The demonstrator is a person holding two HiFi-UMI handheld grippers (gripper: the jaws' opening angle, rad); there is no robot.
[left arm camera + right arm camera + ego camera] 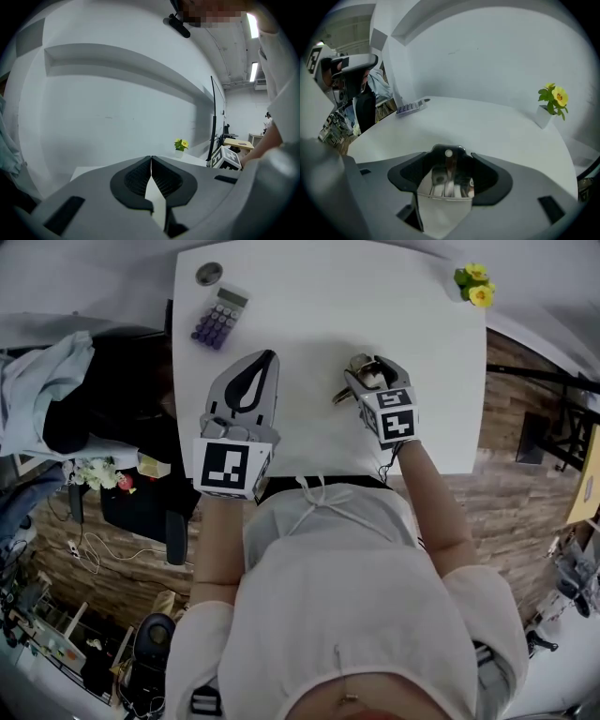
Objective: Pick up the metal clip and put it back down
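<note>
The metal clip (343, 392) is a shiny binder clip with wire handles. It sits between the jaws of my right gripper (372, 363), which is shut on it over the white table (309, 306), right of the middle. In the right gripper view the clip (449, 180) fills the gap between the dark pads (490, 176), and my right gripper (449, 158) points across the table. I cannot tell whether the clip touches the table. My left gripper (270, 354) is to the left, jaws together and holding nothing. The left gripper (151, 159) shows its pads meeting at the tip.
A purple-keyed calculator (219, 318) and a small round grey disc (209, 274) lie at the table's far left corner. A potted yellow flower (475, 284) stands at the far right corner. A black chair with clothes (84, 390) stands left of the table.
</note>
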